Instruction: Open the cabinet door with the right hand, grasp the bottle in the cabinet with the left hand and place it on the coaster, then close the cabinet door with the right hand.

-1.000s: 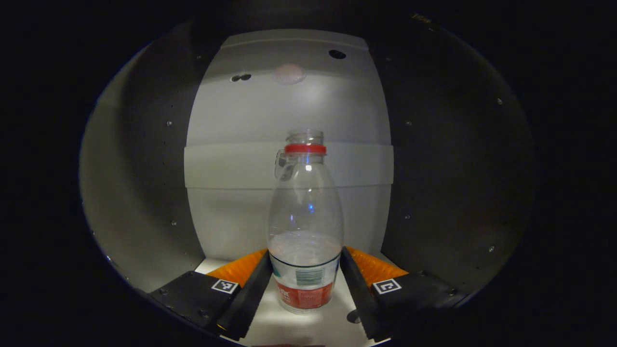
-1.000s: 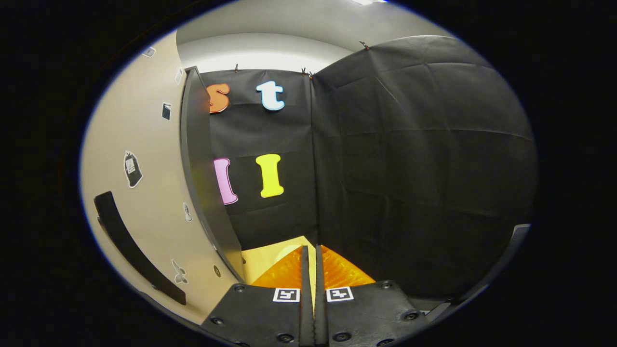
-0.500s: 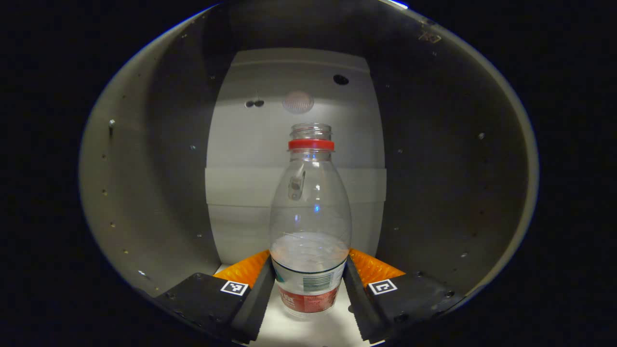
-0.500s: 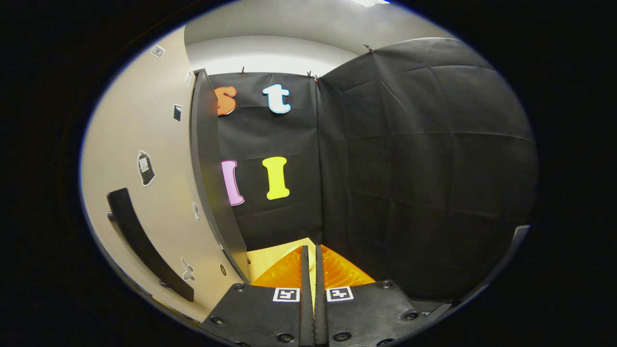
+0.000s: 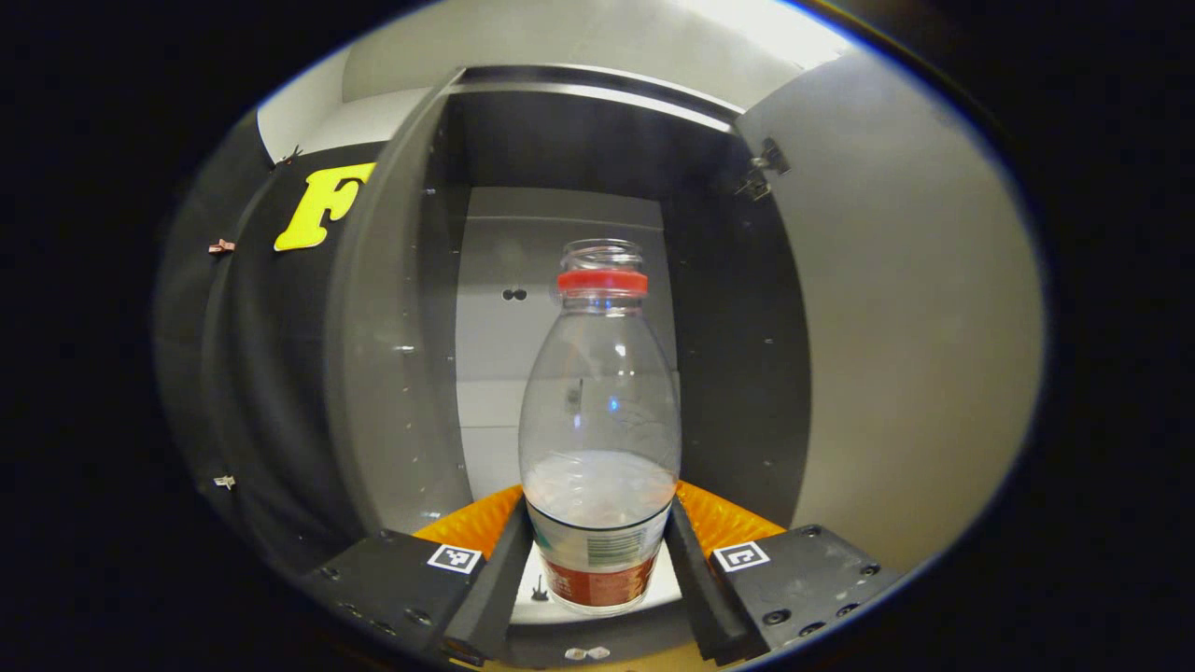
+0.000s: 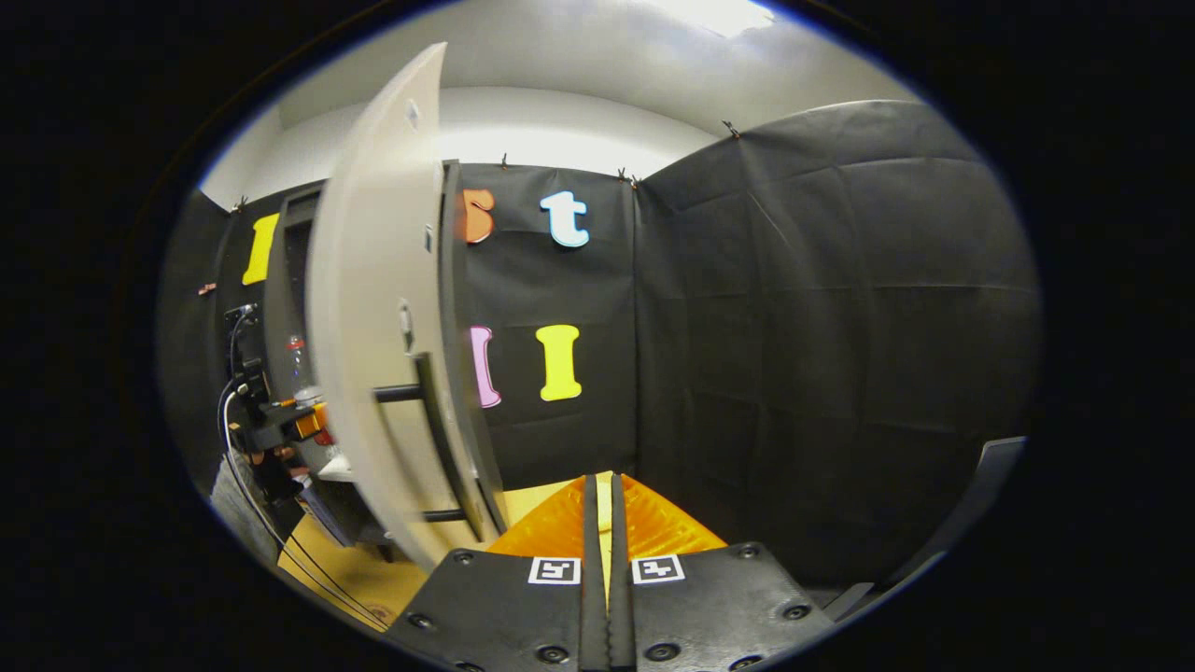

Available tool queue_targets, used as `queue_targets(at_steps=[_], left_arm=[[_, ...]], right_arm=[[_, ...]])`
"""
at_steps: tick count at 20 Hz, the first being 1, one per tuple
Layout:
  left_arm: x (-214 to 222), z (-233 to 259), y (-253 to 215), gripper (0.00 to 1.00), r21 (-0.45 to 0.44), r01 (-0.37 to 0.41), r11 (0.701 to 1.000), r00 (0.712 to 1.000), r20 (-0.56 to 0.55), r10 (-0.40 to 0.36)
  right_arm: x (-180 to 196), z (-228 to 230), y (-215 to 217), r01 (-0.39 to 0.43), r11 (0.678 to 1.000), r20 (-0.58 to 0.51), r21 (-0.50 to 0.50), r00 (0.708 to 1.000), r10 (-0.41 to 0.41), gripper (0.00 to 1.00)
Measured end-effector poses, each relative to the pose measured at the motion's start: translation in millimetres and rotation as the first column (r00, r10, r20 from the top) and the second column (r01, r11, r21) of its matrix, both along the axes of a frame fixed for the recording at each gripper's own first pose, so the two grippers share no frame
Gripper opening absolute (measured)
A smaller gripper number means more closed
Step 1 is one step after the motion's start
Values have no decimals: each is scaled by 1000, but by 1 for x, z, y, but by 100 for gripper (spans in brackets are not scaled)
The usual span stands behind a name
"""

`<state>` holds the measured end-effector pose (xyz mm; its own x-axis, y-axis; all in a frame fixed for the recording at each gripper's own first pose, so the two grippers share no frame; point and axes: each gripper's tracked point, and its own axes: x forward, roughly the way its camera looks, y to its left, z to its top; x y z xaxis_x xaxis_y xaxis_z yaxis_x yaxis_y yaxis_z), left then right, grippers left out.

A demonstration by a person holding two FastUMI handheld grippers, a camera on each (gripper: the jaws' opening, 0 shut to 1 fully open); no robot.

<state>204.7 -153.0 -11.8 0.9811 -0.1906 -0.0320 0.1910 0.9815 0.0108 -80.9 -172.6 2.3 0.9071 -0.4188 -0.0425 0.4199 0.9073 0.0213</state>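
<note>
left claw (image 5: 597, 551) grips bottle (image 5: 599, 439), its red-and-white label unreadable

Staged recording booth, not a lived-in home. Black cloth wall (image 6: 822, 308) pinned up with clips, pale ceiling above it. A lone cabinet (image 5: 560, 121) with door (image 6: 373, 308) swung open stands on a yellow tabletop (image 6: 355, 569); cables (image 6: 245, 485) trail alongside.

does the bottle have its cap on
No, in the left gripper view the bottle held in the left gripper has an open mouth, with only a red ring below the threads.
</note>
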Motion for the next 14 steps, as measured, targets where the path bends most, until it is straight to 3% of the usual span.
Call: queue_targets(at_steps=[3, 8, 13, 14], left_arm=[[-57, -8, 28, 75, -18, 39, 999, 999, -32, -40], [-127, -40, 74, 75, -64, 32, 997, 997, -70, -37], [-176, -86, 107, 76, -102, -9, 995, 991, -131, -5], [-185, -96, 115, 75, -108, -25, 994, 990, -139, 10]], right_arm=[[-17, -2, 45, -38, 999, 4, -22, 999, 38, 5], [-39, -9, 124, -120, 992, 2, -35, 993, 121, 5], [-14, -19, 185, -271, 963, 11, -1, 963, 271, 6], [-6, -21, 192, -297, 955, 10, -10, 955, 297, 10]])
